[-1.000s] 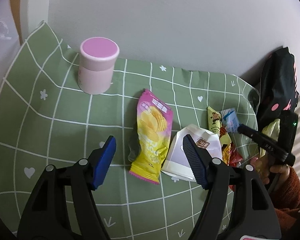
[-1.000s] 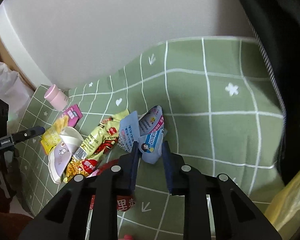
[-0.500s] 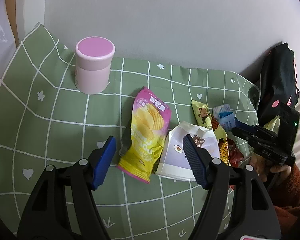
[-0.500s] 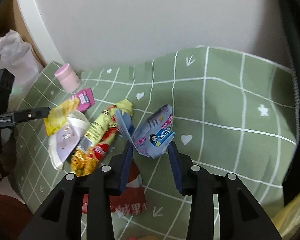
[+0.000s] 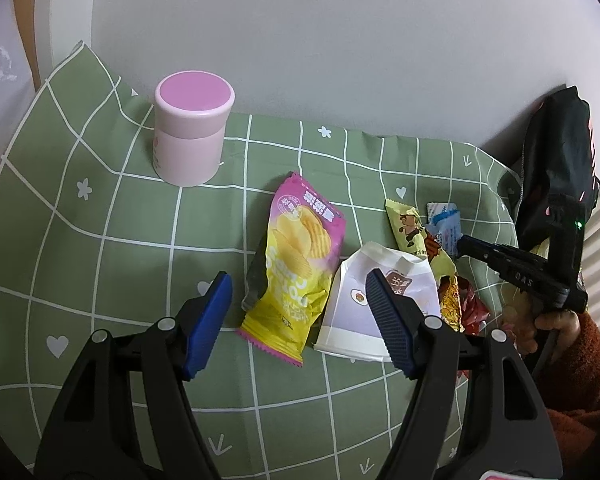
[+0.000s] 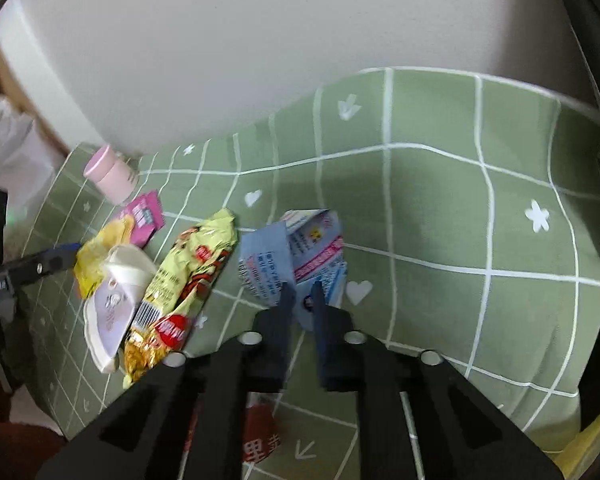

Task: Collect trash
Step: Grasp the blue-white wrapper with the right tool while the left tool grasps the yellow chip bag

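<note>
A light blue wrapper point(image 6: 296, 248) lies on the green checked cloth point(image 6: 440, 220). My right gripper point(image 6: 303, 304) has its jaws closing on the wrapper's near edge, and the pads pinch it. In the left wrist view that gripper point(image 5: 464, 244) touches the same blue wrapper point(image 5: 442, 222). My left gripper point(image 5: 297, 280) hovers open above a pink and yellow chips bag point(image 5: 300, 256) and a flattened white paper cup point(image 5: 364, 312), holding nothing. A yellow-green snack wrapper point(image 6: 192, 272) and a red wrapper point(image 6: 256, 436) lie close by.
A pink lidded canister point(image 5: 192, 136) stands at the back left near the wall. A black bag point(image 5: 556, 168) rises at the cloth's right edge. A hand in a rust sleeve point(image 5: 572, 360) holds the right gripper. The cloth's front and left squares are bare.
The right gripper's jaws widened around the blue wrapper, then closed onto its edge as the gripper shifted slightly. The left gripper stayed open in the same place.
</note>
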The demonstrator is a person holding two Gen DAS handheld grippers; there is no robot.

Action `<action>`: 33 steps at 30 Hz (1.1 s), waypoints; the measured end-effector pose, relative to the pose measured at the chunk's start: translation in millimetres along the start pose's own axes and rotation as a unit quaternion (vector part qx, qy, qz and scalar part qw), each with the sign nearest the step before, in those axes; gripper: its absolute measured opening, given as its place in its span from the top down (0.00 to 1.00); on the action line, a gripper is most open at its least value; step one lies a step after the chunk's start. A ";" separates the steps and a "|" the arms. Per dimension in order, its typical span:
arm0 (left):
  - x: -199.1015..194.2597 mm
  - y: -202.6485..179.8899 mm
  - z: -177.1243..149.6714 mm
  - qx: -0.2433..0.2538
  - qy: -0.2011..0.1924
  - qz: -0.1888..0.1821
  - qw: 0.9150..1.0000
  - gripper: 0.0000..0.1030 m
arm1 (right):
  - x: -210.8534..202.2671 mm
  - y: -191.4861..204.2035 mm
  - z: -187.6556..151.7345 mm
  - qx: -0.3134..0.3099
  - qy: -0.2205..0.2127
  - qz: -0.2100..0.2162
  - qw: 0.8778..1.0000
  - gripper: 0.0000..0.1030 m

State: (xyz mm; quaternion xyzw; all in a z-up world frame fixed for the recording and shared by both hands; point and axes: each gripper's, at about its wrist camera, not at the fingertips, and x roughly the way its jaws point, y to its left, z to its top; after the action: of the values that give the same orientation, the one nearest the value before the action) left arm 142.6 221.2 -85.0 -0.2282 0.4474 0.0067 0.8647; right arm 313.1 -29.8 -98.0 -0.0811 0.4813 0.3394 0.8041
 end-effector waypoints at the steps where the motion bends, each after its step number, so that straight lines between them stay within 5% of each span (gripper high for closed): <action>1: 0.0 0.4 0.2 0.000 0.000 -0.001 1.000 0.36 | -3.1 3.8 -0.7 -0.007 -0.002 -0.003 1.000 0.95; 8: 1.3 -2.1 -1.0 0.010 0.002 -0.002 1.000 0.36 | -35.9 8.5 -4.7 -0.010 -0.035 -0.007 0.999 0.98; 13: 3.8 -4.3 -0.6 0.012 0.006 -0.005 1.000 0.36 | -43.8 24.7 -2.3 -0.064 -0.037 0.034 0.997 0.95; 15: 4.3 -6.0 0.0 0.014 0.005 -0.005 1.000 0.36 | -36.5 32.1 0.3 -0.079 -0.033 0.030 0.996 0.71; 19: 4.9 -7.5 -0.6 0.019 0.004 -0.001 1.000 0.36 | -10.7 35.0 9.8 -0.089 -0.029 0.013 0.996 0.69; 20: 4.6 -7.6 -1.0 0.022 0.003 0.002 1.000 0.36 | -4.6 35.5 11.7 -0.092 -0.021 0.011 0.995 0.69; 22: 4.1 -7.6 -1.4 0.028 0.003 0.007 1.000 0.36 | 10.3 37.5 14.0 -0.092 0.009 0.010 0.996 0.91; 24: 2.5 -7.5 -1.6 0.034 0.001 0.014 0.999 0.36 | 6.9 41.1 13.7 -0.092 0.007 0.017 0.996 0.96; 33: 13.2 -0.9 -6.8 0.024 0.027 0.044 0.998 0.42 | -55.0 32.6 1.7 -0.060 -0.054 0.008 0.997 0.97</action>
State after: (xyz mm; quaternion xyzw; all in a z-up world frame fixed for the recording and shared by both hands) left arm 145.5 215.1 -98.2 -0.1876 0.4803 0.0283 0.8563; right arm 277.1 -30.1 -45.1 -0.1071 0.4170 0.3774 0.8199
